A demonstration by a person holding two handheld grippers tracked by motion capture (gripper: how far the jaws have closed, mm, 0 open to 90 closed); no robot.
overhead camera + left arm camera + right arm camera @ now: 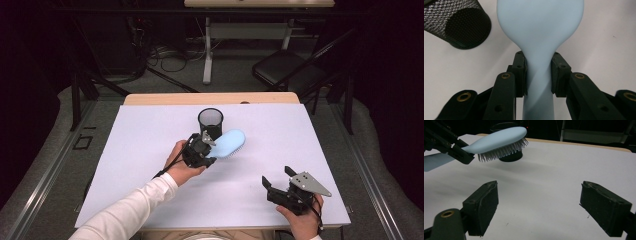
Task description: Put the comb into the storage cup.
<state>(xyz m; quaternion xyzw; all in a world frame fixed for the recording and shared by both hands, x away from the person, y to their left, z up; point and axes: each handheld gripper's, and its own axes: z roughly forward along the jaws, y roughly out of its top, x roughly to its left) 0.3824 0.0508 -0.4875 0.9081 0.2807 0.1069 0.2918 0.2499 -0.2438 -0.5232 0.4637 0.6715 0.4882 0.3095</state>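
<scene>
Brush [540, 32] is clamped by its handle in the left tool [538, 75], both pads pressed flat against the narrow neck. Lifted clear of the surface [150, 145], it is held bristles down with its head angled toward the cup [210, 121], just beside the rim.

The step in hand is judged to be the carry: the brush has been gripped and raised, and the cup looks to be the destination. For the next move, the brush would likely need to be tipped upright over the open mouth, so that one end goes in cleanly without the mesh wall being knocked over. A light cup like this could easily be toppled by a sideways nudge.

The right tool [276, 177] is seen well apart, low near the front edge of the surface, jaws spread with nothing between them.

No brand, label or writing can be read on the brush, the cup or the tools.
</scene>
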